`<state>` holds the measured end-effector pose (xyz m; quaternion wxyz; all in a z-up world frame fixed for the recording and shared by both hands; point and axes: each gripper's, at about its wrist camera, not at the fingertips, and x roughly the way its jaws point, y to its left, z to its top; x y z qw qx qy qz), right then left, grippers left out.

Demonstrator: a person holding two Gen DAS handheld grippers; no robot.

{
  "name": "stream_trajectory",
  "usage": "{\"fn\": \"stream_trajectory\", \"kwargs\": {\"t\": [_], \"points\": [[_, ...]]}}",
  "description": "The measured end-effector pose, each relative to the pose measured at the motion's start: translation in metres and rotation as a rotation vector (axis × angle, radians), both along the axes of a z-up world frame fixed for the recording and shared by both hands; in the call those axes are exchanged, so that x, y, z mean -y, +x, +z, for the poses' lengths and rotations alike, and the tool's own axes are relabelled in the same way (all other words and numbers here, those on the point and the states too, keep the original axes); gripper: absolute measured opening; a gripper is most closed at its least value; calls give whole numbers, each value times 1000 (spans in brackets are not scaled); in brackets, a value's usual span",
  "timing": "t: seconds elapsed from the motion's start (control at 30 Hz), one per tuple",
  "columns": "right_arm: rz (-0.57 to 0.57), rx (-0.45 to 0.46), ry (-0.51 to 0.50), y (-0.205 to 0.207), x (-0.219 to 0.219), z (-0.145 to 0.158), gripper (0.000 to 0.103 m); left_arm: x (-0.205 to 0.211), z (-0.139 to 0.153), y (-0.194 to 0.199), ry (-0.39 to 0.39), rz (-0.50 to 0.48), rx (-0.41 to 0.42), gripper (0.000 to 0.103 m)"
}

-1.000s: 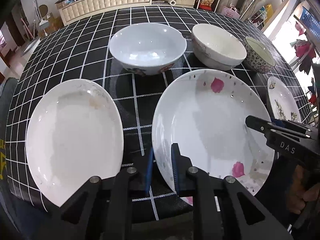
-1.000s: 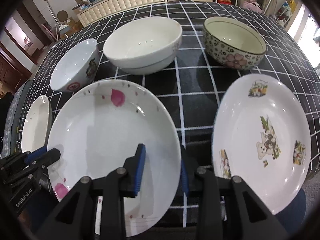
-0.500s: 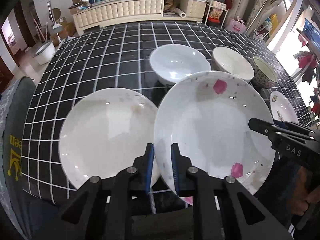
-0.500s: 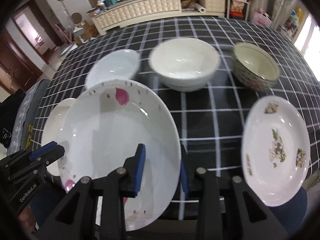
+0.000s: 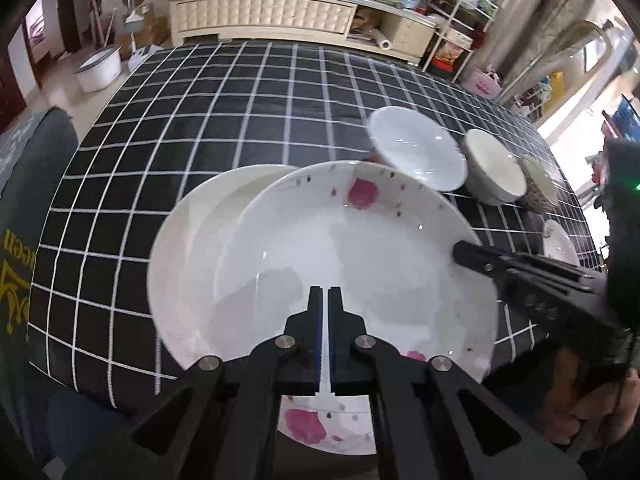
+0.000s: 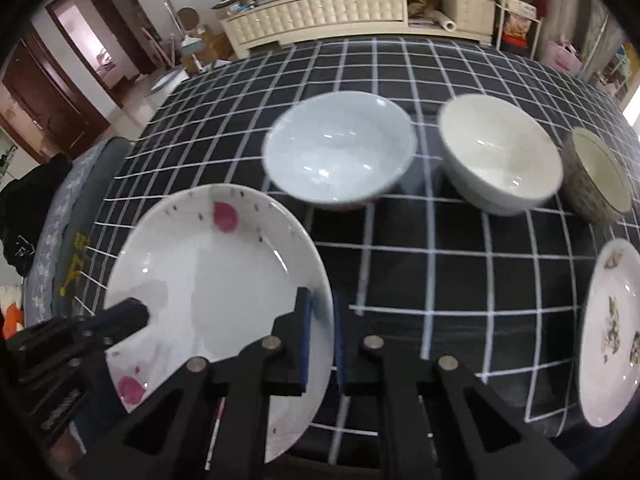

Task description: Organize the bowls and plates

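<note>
Petal plate: white, pink petal marks; held above the plain white plate, overlapping most of it, leftward crescent of the plain plate left showing. Gripped at two rim points.
Left gripper: fingers pinched narrow on the near rim of the petal plate.
Right gripper: blue-padded fingers clamped on the plate's right rim, rim seen between them; seen from the left wrist view as a black arm reaching in from the right over the plate edge.
Pale blue bowl: just beyond the petal plate, nearest obstruction on the far side; edge blurred.
Cream bowl: just beside the blue bowl, to its right.
Patterned bowl: rightmost of the row, beside the cream bowl.
Picture plate: flat on the cloth at far right, well apart from the held plate.
Checked tablecloth: black with white grid, under all.
Sideboard: pale, cluttered top, beyond the table.
Hand: partly seen at lower right, behind the right gripper.
</note>
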<state>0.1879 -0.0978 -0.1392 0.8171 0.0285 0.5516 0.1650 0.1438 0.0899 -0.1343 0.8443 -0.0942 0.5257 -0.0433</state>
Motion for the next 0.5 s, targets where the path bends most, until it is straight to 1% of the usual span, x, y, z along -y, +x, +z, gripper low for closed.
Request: {"fn": "stream_trajectory", "kwargs": {"t": [0.1, 0.17, 0.33, 0.43, 0.5], "points": [[26, 31, -49, 2, -16, 3, 13, -11, -7, 0, 11, 8, -6, 1], [38, 43, -65, 4, -23, 3, 13, -16, -11, 2, 22, 18, -7, 1], [68, 24, -64, 9, -42, -2, 10, -33, -14, 0, 29, 50, -5, 2], [73, -6, -51, 8, -52, -12, 11, -46, -17, -3, 16, 72, -3, 6], [82, -28, -40, 9, -58, -18, 11, -54, -19, -4, 9, 84, -7, 13]]}}
